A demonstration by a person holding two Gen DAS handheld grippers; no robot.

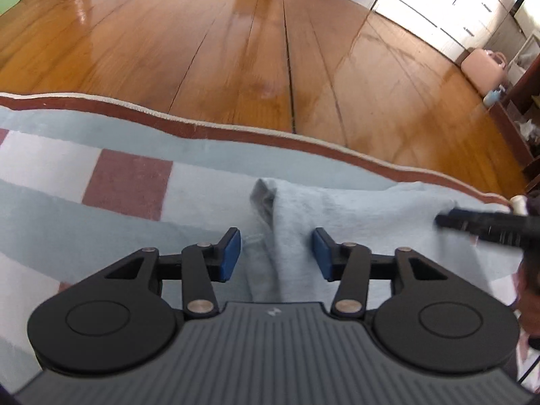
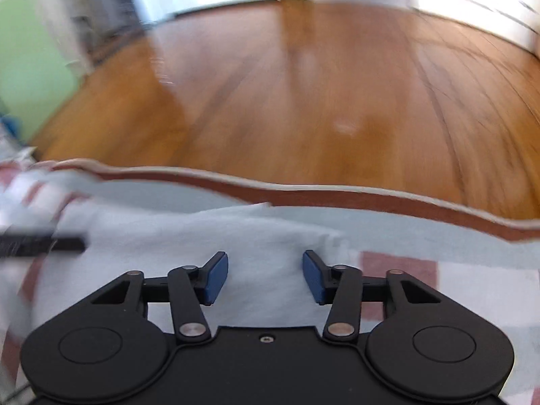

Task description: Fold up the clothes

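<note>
A pale blue-grey garment point(image 1: 354, 216) lies on a checked blanket point(image 1: 128, 185) of light blue, white and maroon squares. My left gripper point(image 1: 276, 254) hovers over a raised fold of the garment point(image 1: 270, 209). Its blue pads point(image 1: 231, 254) stand apart on either side of the ridge and do not press it. My right gripper point(image 2: 264, 276) is open above the garment's flat part point(image 2: 189, 233), near its far edge. One black finger of the other gripper point(image 1: 472, 224) pokes in from the right in the left wrist view, and a blurred one point(image 2: 44, 244) from the left in the right wrist view.
The blanket's maroon border with cream piping point(image 1: 236, 131) ends at a glossy wooden floor point(image 1: 270, 50). White cabinets point(image 1: 455, 6), a pink container point(image 1: 482, 67) and a dark shelf point(image 1: 519, 118) stand at the far right. A green surface point(image 2: 30, 77) is at the left.
</note>
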